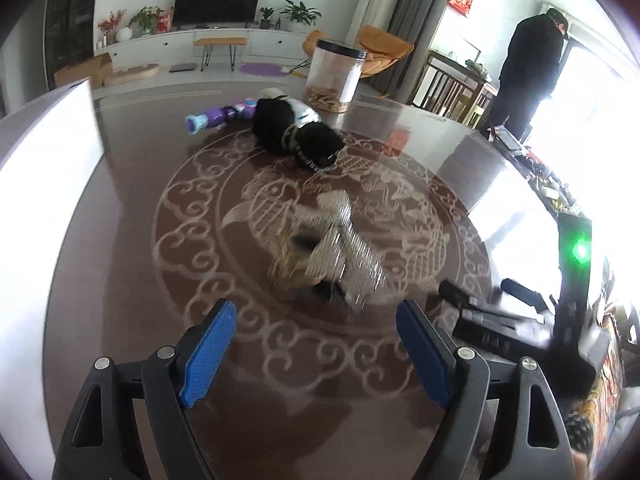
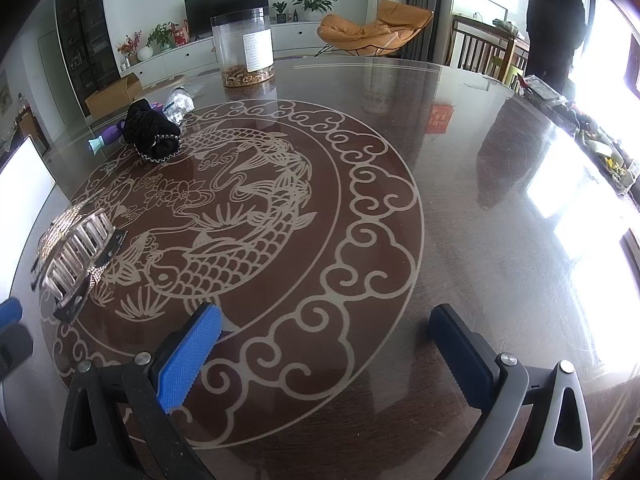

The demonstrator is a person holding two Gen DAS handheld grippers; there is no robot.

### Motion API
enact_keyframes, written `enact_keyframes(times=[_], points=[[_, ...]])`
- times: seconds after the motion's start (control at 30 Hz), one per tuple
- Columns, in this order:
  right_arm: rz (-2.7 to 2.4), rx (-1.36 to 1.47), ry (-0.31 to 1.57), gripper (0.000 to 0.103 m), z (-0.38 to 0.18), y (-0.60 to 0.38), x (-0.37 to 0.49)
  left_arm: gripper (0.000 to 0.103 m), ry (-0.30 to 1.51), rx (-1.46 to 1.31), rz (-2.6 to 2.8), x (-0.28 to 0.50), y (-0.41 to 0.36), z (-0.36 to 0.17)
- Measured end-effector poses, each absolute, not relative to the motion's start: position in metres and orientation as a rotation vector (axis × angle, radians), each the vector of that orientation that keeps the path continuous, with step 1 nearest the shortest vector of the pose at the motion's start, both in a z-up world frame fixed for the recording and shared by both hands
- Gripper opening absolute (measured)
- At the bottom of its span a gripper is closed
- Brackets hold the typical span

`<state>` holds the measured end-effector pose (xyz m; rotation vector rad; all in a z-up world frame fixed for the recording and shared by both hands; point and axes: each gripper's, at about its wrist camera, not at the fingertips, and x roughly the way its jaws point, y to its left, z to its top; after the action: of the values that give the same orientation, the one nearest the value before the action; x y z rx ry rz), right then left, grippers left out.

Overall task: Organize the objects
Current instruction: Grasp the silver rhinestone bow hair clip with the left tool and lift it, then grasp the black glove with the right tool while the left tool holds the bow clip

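A sparkly silver hair claw clip (image 1: 340, 248) lies blurred on the round brown table (image 1: 120, 240), just ahead of my open, empty left gripper (image 1: 316, 340). It also shows at the left in the right wrist view (image 2: 76, 252). A black bag with a chain (image 1: 296, 132) lies further back, with a purple toy (image 1: 216, 118) and a white packet beside it. The bag also shows in the right wrist view (image 2: 154, 132). My right gripper (image 2: 324, 344) is open and empty above the table's fish pattern.
A clear plastic jar (image 1: 334, 76) with a black lid stands at the table's far side; it also shows in the right wrist view (image 2: 244, 48). A bright white panel (image 1: 44, 168) stands at the left edge. Clutter (image 2: 600, 140) lines the right rim. A person (image 1: 528, 68) stands beyond.
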<state>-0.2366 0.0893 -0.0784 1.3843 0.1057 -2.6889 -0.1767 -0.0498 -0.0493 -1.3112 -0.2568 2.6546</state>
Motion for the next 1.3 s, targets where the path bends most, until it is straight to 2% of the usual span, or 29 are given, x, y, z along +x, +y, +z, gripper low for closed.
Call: enact_keyframes(times=[0.27,0.3,0.33,0.37,0.57,0.8,0.93,1.03,1.13,1.2,1.3], points=[[-2.689,1.384,0.106,0.103,-0.079,0.089,-0.237,0.081,-0.073,-1.378,2.657,-0.235,-0.018,-0.070],[-2.689,1.384,0.106,0.103,-0.078,0.089,-0.237,0.078,-0.040,-1.373,2.667,-0.240,-0.015,-0.072],[-2.689,1.384,0.106,0.103,-0.079,0.089,-0.237,0.071,-0.021,-1.359,2.689,-0.243,-0.014,-0.073],[-2.689,1.384,0.106,0.103,-0.079,0.089,-0.237,0.049,-0.013,-1.349,2.708,-0.246,-0.016,-0.073],[-2.689,1.384,0.106,0.103,-0.079,0.089,-0.237,0.049,-0.018,-1.344,2.729,-0.217,-0.044,-0.068],[-2.689,1.383,0.106,0.103,-0.078,0.089,-0.236,0.049,-0.138,-1.362,2.821,-0.160,-0.101,-0.074],[-2.686,1.387,0.103,0.103,-0.078,0.089,-0.237,0.049,-0.177,-1.349,2.818,-0.153,-0.108,-0.075],[-2.512,1.373,0.097,0.103,-0.075,0.076,-0.271,0.049,-0.162,-1.339,2.820,-0.154,-0.106,-0.077],[-2.413,1.264,0.014,0.103,-0.046,0.050,-0.307,0.049,-0.127,-1.350,2.828,-0.159,-0.102,-0.078],[-2.377,1.241,0.055,0.103,-0.025,0.014,-0.336,0.049,-0.111,-1.354,2.831,-0.159,-0.101,-0.079],[-2.237,1.395,0.161,0.103,-0.023,-0.049,-0.379,0.049,-0.114,-1.353,2.830,-0.159,-0.101,-0.079]])
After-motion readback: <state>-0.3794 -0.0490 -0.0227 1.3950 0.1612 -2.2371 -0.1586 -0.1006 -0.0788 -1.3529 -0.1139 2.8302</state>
